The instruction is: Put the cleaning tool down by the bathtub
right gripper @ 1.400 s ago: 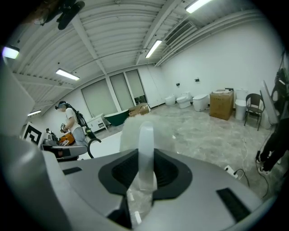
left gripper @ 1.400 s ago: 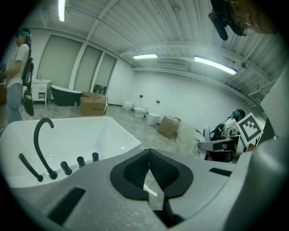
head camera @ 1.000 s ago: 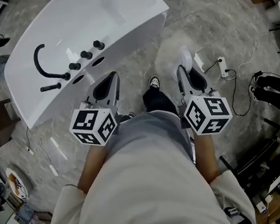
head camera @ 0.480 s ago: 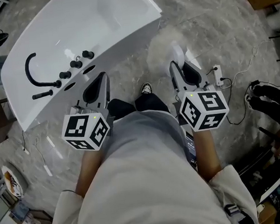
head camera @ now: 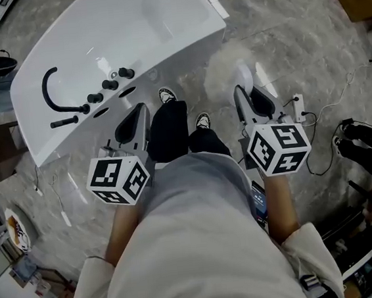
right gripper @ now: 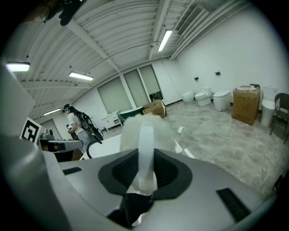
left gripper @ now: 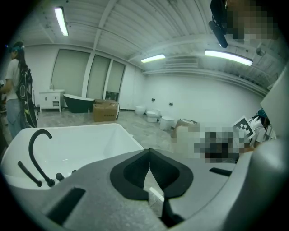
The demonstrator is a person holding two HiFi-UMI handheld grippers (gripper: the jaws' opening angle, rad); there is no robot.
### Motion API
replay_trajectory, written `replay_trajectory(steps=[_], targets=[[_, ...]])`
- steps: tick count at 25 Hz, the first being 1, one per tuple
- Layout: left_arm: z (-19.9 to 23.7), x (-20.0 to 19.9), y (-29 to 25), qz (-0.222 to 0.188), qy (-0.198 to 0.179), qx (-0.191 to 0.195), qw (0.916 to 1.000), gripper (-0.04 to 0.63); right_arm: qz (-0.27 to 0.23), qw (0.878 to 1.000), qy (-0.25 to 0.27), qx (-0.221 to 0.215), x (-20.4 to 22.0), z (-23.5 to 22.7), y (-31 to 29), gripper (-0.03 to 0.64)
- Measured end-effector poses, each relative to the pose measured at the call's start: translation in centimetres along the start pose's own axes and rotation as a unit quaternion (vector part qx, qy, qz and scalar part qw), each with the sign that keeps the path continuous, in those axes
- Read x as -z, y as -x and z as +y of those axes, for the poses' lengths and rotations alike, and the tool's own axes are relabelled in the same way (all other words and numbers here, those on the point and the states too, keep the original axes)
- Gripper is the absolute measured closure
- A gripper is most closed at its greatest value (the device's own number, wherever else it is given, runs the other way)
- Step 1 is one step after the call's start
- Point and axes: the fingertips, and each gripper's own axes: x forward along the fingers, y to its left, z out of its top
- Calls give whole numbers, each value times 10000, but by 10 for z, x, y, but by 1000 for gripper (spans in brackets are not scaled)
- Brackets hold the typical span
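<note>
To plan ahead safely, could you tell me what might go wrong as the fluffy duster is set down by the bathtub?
1. The white power strip lies on the floor close beside the right tongs; the fluffy white duster could land on it.
2. The tongs grip only its thin handle, so the head might swing against the white bathtub.

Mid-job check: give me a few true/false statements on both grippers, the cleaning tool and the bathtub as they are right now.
1. The right gripper is shut on the cleaning tool. True.
2. The left gripper holds a cloth. False: its jaws are together, with nothing between them.
3. The cleaning tool lies inside the bathtub. False: it is held over the floor beside the bathtub.
4. A black faucet stands on the bathtub's rim. True.
</note>
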Motion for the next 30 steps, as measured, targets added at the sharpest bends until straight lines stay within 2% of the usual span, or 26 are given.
replay_trajectory(steps=[13, 23, 30], targets=[[28, -4, -22, 14, 211, 45, 9998, 586, 40, 9998, 201, 29, -22, 3, -39, 538], [69, -12, -36, 37, 458, -20, 9989, 586, 257, 9989, 402, -29, -43, 18, -90, 538], [94, -11, -42, 111, 603, -72, 9981, 586, 483, 9977, 475, -101, -43, 29, -119, 538]])
